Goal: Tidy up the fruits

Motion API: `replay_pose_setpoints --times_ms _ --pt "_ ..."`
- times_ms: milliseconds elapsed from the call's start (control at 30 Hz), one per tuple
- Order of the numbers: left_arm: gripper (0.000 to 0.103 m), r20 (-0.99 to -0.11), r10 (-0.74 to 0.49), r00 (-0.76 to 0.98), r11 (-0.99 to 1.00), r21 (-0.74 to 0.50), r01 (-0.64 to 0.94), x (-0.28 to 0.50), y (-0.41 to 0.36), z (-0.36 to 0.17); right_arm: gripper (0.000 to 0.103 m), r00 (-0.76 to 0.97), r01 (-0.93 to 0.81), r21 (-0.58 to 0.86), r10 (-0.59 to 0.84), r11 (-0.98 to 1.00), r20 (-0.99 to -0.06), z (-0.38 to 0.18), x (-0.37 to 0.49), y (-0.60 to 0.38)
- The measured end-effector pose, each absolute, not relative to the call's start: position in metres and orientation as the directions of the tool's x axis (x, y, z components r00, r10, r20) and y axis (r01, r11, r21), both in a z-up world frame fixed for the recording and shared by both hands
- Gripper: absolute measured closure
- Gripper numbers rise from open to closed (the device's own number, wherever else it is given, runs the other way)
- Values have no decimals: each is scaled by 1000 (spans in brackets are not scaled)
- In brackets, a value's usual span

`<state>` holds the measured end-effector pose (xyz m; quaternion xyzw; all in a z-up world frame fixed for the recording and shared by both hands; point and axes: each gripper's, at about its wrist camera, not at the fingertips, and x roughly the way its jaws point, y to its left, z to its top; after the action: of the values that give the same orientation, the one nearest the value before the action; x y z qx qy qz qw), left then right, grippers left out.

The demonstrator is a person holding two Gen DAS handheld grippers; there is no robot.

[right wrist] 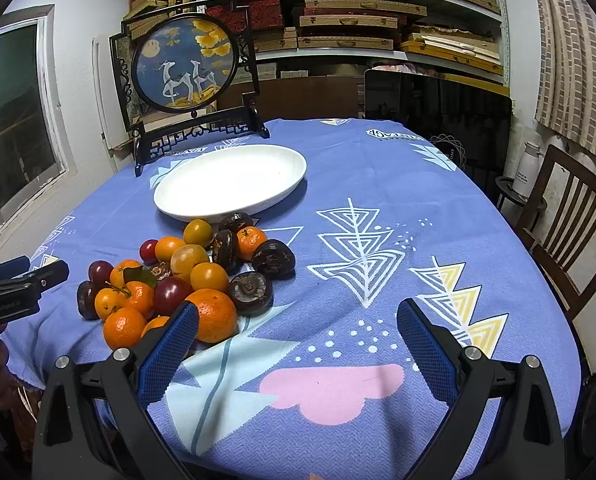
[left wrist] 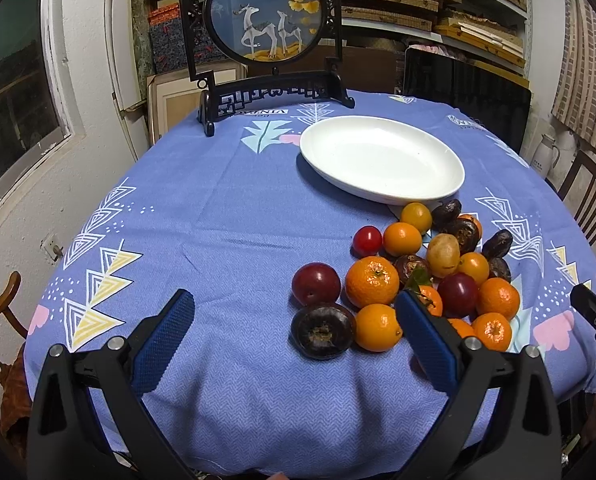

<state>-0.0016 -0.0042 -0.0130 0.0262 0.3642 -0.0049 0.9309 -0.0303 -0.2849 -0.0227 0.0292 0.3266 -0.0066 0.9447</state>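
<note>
Both tools (left (left wrist: 293, 312), right (right wrist: 298, 328)) gape beside piled fruit (left wrist: 418, 272).

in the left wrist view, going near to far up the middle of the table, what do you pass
left gripper → dark round fruit → red plum → small red fruit → white plate → deer screen stand

Twin low wrist views, shared plate (left wrist: 382, 158)

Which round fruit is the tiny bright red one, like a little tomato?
It is the small red fruit at the pile's far left edge, beside an orange one near the white plate. The plums are bigger and darker.
</note>
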Motion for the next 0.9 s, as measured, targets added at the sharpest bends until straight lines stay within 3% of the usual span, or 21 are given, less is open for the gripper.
replay_pose_setpoints --times_ms 500,567,600,633,700,900 --pt "5 -715 -32 698 991 69 116 2 -1 -52 4 781 29 54 12 998 -624 -25 -29 -284" --pt "13 -713 -34 701 989 79 127 4 -1 -56 4 780 31 56 11 998 -626 -26 -29 -285" --pt "27 -718 -38 695 987 84 140 6 -1 -60 4 779 32 57 11 998 -627 -26 -29 -285" --pt "35 -725 -50 687 985 78 154 8 -1 -63 4 778 33 58 11 998 -628 -27 -29 -285" --pt "45 -738 -96 668 982 40 186 13 1 -72 4 777 33 60 12 998 -629 -28 -29 -286" --pt "43 -737 -102 669 985 17 169 25 4 -83 4 770 29 56 13 998 -638 -31 -28 -284"
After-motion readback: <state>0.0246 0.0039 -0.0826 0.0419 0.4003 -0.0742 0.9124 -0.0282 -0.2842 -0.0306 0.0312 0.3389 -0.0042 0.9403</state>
